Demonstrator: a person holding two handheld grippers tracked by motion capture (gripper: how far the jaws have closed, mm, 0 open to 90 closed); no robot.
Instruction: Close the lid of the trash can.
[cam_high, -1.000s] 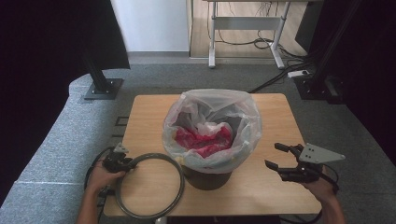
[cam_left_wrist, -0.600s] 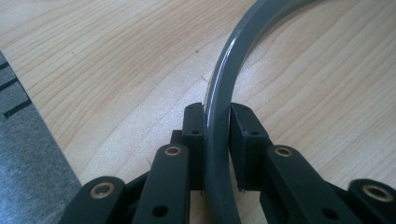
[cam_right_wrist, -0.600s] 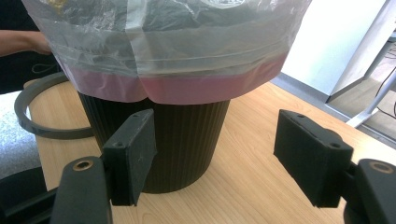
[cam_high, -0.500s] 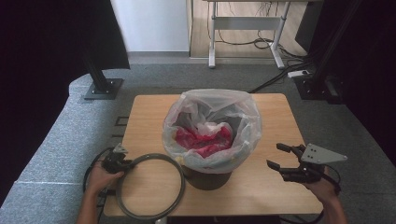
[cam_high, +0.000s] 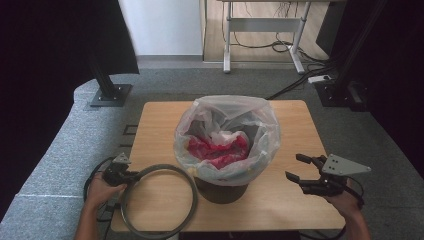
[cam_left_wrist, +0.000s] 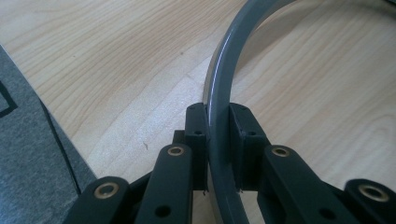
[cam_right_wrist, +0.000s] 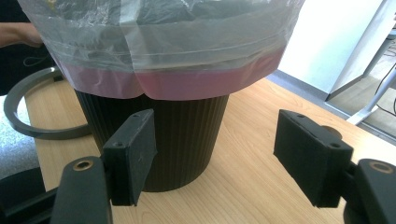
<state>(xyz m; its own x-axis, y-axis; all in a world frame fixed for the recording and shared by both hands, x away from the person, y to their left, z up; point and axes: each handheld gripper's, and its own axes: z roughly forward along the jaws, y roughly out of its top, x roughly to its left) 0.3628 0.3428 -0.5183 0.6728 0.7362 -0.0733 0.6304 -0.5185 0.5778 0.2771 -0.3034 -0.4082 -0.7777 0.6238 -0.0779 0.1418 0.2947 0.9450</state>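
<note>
A dark ribbed bin (cam_high: 220, 190) (cam_right_wrist: 168, 135) stands mid-table, lined with a clear plastic bag (cam_high: 227, 135) (cam_right_wrist: 159, 42) that folds over its rim; pink material (cam_high: 217, 150) lies inside. A grey ring (cam_high: 160, 200) (cam_left_wrist: 224, 107) lies flat at the front left of the table, touching the bin's base side. My left gripper (cam_high: 121, 175) (cam_left_wrist: 218, 149) is shut on the ring's left edge. At the bin's right my right gripper (cam_high: 298, 167) (cam_right_wrist: 215, 158) is open, its jaws pointing at the bin and holding nothing.
The wooden table (cam_high: 295, 130) sits on grey carpet. A black stand base (cam_high: 107, 95) is at the back left, a desk frame (cam_high: 260, 45) and cables behind, and dark equipment (cam_high: 345, 95) at the back right.
My right gripper has drifted slightly lower and toward the front edge. The left gripper and ring have hardly moved.
</note>
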